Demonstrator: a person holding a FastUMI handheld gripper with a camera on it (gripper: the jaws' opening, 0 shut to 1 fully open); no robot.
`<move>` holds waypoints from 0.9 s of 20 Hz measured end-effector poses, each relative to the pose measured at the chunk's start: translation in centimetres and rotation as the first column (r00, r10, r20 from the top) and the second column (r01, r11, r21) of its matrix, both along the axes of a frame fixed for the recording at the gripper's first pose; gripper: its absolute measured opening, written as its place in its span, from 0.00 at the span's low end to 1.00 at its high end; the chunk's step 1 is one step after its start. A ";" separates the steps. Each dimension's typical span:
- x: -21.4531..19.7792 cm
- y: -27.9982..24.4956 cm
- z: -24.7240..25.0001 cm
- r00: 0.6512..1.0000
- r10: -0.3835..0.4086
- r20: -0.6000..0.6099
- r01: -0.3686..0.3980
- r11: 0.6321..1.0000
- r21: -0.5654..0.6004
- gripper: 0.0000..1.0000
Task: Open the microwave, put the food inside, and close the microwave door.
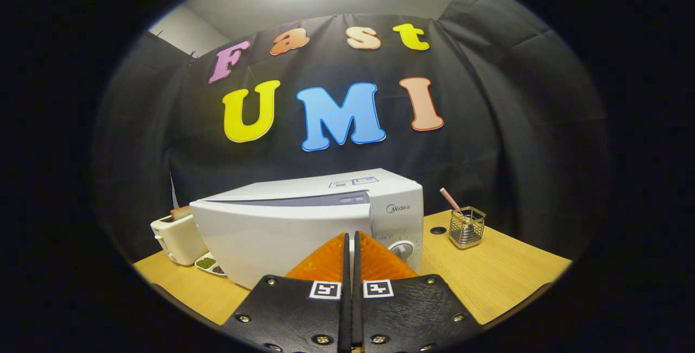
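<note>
At the far left, a toaster (pixel 175 239) is standing on the table (pixel 499 271) with a slice of bread (pixel 181 212) poking up out of its slot. It is sitting just beside the left end of the microwave (pixel 304 228), slightly behind the door's front edge. Just in front of the toaster, a small white dish (pixel 210 264) is lying on the table, touching or nearly touching the microwave's lower left corner; it is holding something green in one part and something dark in another.

The microwave is taking up the middle of the table, with its door (pixel 277 233) closed and its front turned a little to the left. Its control panel with a round knob (pixel 403 249) is sitting at the right end of the front.

The gripper (pixel 350 244) is pointing straight at the microwave's front, with the tips sitting over the door's right part, just left of the knob. Its fingers are pressed together with only a thin slit between them and nothing held. Whether the tips are touching the door cannot be told.

To the right of the microwave, a small dark round spot (pixel 437 230) is showing on the table. Farther right, well apart from the microwave, a wire holder (pixel 467 227) is standing upright with a striped stick (pixel 450 200) leaning out of it to the left.
</note>
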State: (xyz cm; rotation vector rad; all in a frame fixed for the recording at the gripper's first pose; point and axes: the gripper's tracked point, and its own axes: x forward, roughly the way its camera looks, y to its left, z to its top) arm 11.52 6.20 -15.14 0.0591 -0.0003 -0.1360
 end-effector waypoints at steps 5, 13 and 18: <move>3.4 -0.8 0.1 1.000 0.003 -0.011 -0.004 0.999 -0.037 0.01; 5.6 -0.6 0.8 0.999 -0.030 0.023 0.031 0.999 -0.040 0.01; 6.4 -0.3 0.8 1.000 0.001 -0.007 -0.001 1.000 -0.006 0.01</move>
